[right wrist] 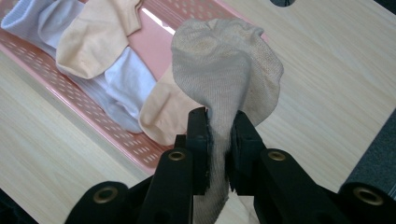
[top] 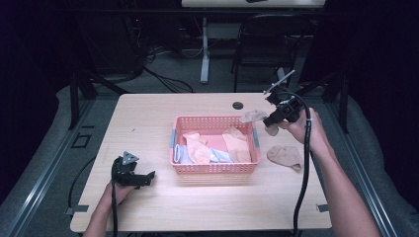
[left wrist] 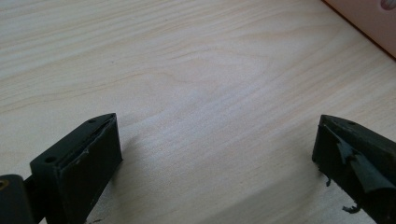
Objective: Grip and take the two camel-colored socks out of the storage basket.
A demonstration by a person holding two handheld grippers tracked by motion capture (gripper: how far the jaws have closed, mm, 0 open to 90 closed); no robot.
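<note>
**Soft beige sock pinched above the pink basket's right end**

One desk carries everything, and one pink perforated basket sits at its middle; all places below are given from that basket.

Inside the basket lie about five socks: roughly three peach or orange ones and two pale blue-white ones, overlapping so the exact count is hard to fix. One more beige sock lies flat on the desk just beside the basket's right wall, apart from it.

The sock in hand, a beige one, hangs above the basket's far right corner, clear of the rim. The right tool is pressed together on it, pinching a fold of the knit between its two black pads, with the toe end billowing ahead of the pads and the rest trailing down behind them.

I judge the sock very light, limp and stretchy, not fragile and not slippery: the knit grips rubber well. It will sag and swing from any single pinch, so a hold on a doubled fold near the cuff or mid-foot seems safest, and a drop into the basket needs only room to fall.

The left tool rests on the desk well to the basket's left, spread wide with nothing between its pads.
</note>
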